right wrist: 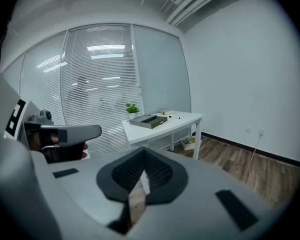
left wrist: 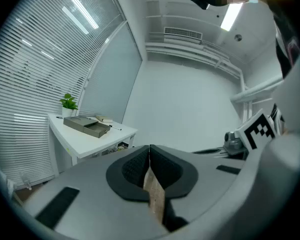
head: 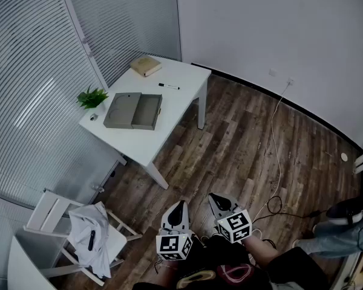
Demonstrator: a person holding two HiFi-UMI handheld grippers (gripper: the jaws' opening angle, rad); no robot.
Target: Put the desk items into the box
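A white desk [head: 169, 110] stands far ahead on the wooden floor. On it lie an open grey box [head: 133, 110], a tan book [head: 145, 65], a black pen [head: 169, 86], a small green plant [head: 92, 97] and a tiny object [head: 93, 117] beside it. My left gripper [head: 181, 204] and right gripper [head: 213, 196] hang close to my body, well short of the desk. Both are shut and hold nothing. The left gripper view shows its jaws [left wrist: 149, 149] pressed together, with the box [left wrist: 86, 125] far off. The right gripper view shows the same of its jaws [right wrist: 142, 151], with the box [right wrist: 149, 120] beyond them.
A white chair [head: 54, 213] draped with a white cloth [head: 89, 234] stands at the lower left. A cable [head: 277, 156] runs over the floor from the wall socket. A person's shoe [head: 351, 209] shows at the right edge. A bin [right wrist: 189, 143] sits under the desk.
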